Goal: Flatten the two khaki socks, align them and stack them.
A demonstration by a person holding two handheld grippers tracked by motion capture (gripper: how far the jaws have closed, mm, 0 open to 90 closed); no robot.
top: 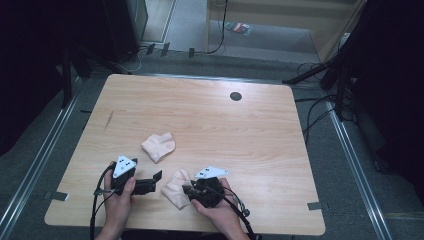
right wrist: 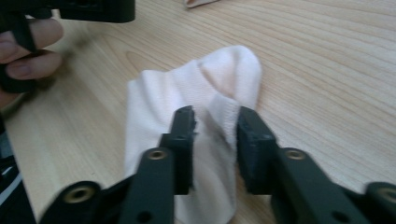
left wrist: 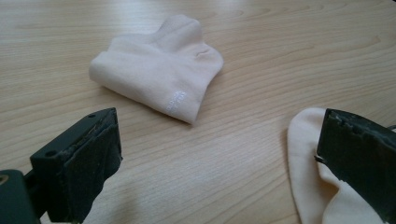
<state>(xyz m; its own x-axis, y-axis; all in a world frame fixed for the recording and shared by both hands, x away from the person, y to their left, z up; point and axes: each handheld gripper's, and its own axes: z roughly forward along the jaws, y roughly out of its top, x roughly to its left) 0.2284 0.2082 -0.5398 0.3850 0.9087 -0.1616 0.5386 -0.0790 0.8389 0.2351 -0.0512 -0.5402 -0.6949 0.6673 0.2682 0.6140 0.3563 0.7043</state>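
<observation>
At the bottom centre of the high view, my right gripper (top: 187, 190) has its jaws pinched on a raised fold of the near sock (top: 175, 188), which lies flat on the wooden table (top: 260, 130). Just left of it, in the lower left of the frame, my left gripper (top: 159, 176) sits with jaws spread wide and empty, one tip beside that sock's edge. Farther up, near the middle of the frame, I see the second sock (top: 158, 146), folded, lying apart from both grippers.
</observation>
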